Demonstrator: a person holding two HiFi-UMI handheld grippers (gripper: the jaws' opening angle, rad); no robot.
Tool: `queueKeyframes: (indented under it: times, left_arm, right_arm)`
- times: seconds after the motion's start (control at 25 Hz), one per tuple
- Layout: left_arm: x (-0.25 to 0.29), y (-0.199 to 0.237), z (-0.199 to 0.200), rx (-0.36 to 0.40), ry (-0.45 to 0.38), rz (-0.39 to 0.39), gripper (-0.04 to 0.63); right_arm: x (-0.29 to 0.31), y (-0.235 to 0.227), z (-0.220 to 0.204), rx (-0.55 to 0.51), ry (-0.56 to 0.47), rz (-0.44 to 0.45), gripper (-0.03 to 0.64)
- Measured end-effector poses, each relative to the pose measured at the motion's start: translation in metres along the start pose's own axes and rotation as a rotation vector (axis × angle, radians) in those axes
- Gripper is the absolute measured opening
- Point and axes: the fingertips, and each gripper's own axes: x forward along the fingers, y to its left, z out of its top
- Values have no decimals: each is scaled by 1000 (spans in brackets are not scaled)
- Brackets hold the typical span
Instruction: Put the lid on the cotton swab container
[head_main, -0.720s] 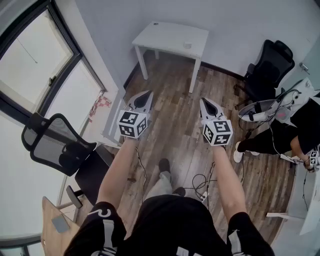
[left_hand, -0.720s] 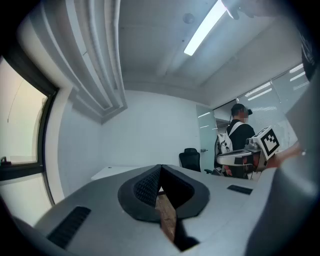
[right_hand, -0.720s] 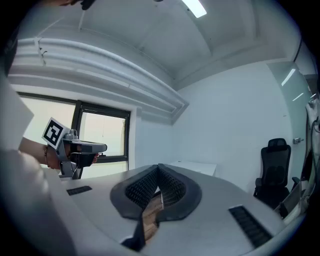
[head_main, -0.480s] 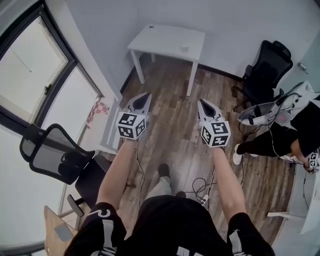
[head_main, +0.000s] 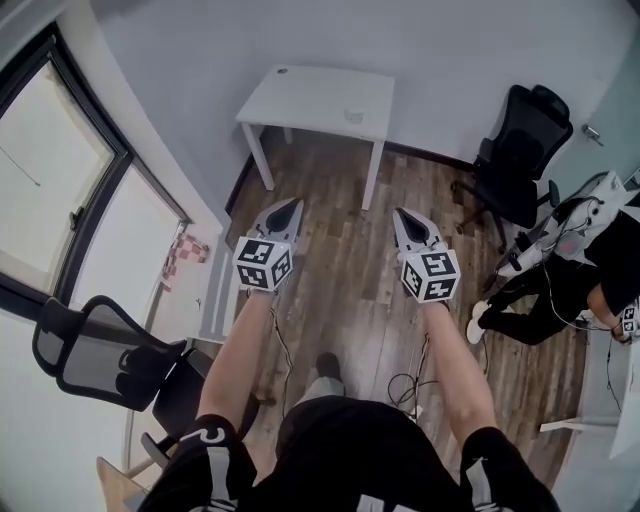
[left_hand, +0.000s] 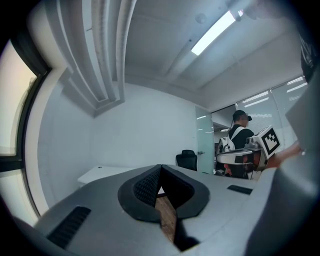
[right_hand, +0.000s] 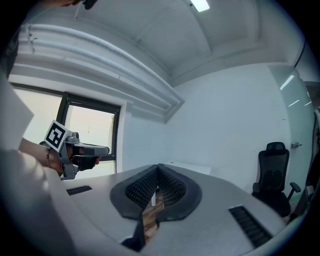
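A white table (head_main: 320, 95) stands against the far wall. A small pale object (head_main: 352, 116) sits near its right front edge, too small to identify, and a tiny dark spot (head_main: 281, 71) lies at its back left. No lid can be made out. I hold both grippers out in front, well short of the table and above the wooden floor. My left gripper (head_main: 291, 204) is shut with nothing between its pads (left_hand: 150, 185). My right gripper (head_main: 402, 213) is also shut and empty. In the right gripper view the table (right_hand: 192, 169) shows just past the closed tips.
A black office chair (head_main: 520, 140) stands right of the table, and a mesh chair (head_main: 95, 350) is at the lower left by the window. A seated person (head_main: 590, 270) with equipment is at the right edge. Cables (head_main: 405, 380) lie on the floor.
The table sits lower and nearer in the head view, and the mesh chair has slid down the left side. Both grippers stay shut and side by side.
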Motion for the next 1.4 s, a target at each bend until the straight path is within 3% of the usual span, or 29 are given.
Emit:
queueKeyframes:
  times: [0.36, 0.72, 1.4]
  left_arm:
    - [39, 34, -7, -20, 7, -27, 23]
    - [94, 65, -11, -13, 22, -29, 23]
    - [291, 149, 2, 20, 58, -65, 23]
  right_arm:
    - [49, -11, -4, -1, 13, -20, 12]
    - [101, -49, -18, 38, 9, -41, 14]
    - [266, -188, -13, 76, 4, -49, 12]
